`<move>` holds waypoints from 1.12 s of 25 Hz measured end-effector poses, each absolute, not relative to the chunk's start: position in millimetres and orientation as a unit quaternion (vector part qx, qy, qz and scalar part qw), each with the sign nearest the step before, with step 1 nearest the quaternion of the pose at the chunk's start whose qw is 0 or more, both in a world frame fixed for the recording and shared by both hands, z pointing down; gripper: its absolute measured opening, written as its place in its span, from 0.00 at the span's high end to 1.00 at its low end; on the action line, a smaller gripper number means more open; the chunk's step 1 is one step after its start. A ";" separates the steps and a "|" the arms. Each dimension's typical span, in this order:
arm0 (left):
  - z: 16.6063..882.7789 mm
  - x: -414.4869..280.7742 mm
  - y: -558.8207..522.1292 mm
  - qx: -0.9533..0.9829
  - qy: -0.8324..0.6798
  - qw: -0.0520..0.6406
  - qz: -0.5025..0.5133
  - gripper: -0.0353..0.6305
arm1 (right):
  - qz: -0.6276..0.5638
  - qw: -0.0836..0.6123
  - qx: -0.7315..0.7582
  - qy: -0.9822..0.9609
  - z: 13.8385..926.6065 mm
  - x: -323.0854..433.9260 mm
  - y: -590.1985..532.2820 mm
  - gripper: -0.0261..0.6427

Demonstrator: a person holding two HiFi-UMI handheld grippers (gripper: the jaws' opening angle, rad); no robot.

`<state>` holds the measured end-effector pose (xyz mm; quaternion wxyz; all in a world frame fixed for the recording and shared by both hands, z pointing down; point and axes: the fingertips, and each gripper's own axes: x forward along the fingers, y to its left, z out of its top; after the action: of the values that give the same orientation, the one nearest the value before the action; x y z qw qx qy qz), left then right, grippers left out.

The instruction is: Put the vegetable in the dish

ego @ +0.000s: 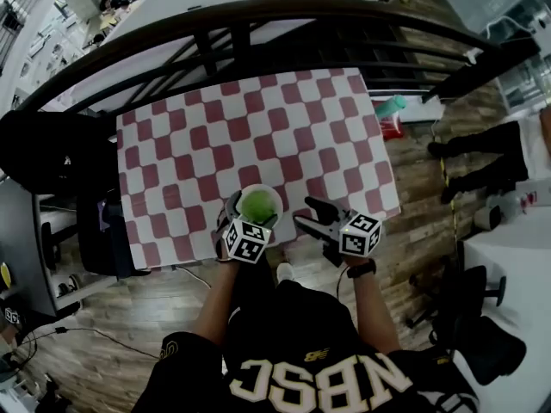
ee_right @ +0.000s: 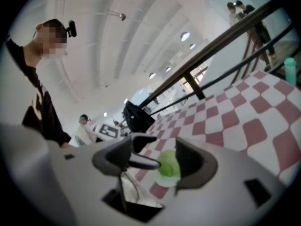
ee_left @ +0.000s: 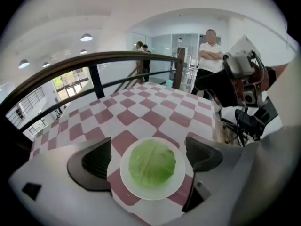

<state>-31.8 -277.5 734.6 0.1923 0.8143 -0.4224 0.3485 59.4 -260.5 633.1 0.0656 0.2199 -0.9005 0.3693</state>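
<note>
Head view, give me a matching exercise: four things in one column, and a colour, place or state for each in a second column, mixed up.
Things:
1. vegetable
2. dish
3. right claw
4. bottle

Descriptions:
A. white, on the checked cloth, between the open jaws of the left claw
B. teal, past the cloth's far right corner
C. green, lying in the dish
D. open and empty, right of the dish

Pairs: 1-C, 2-A, 3-D, 4-B
</note>
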 end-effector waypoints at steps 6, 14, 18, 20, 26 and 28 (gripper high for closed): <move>641.1 -40.3 -280.1 0.799 -0.520 0.197 0.228 0.19 | 0.291 0.069 0.274 -0.914 587.4 78.6 -261.5 0.52; 500.2 -50.9 -252.6 0.778 -0.617 0.078 0.089 0.47 | 0.135 0.072 0.355 -0.922 488.2 90.3 -263.4 0.70; 462.6 -43.7 -232.7 0.782 -0.618 0.064 0.045 0.58 | 0.053 0.093 0.406 -0.908 455.7 95.6 -245.3 0.89; 449.9 -34.7 -224.4 0.784 -0.617 0.057 0.032 0.70 | 0.023 0.088 0.416 -0.905 441.6 95.0 -232.9 0.92; 417.0 -13.2 -199.4 0.766 -0.640 -0.052 0.041 0.92 | -0.014 0.071 0.438 -0.896 417.9 91.6 -204.8 0.94; 415.3 -7.3 -194.5 0.772 -0.633 -0.045 0.030 0.92 | -0.025 0.070 0.441 -0.894 414.8 92.1 -198.5 0.94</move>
<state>-7.3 -194.5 415.3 -0.0450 0.7720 -0.6333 0.0303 92.1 -198.5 414.8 0.0697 0.4412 -0.8943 -0.0246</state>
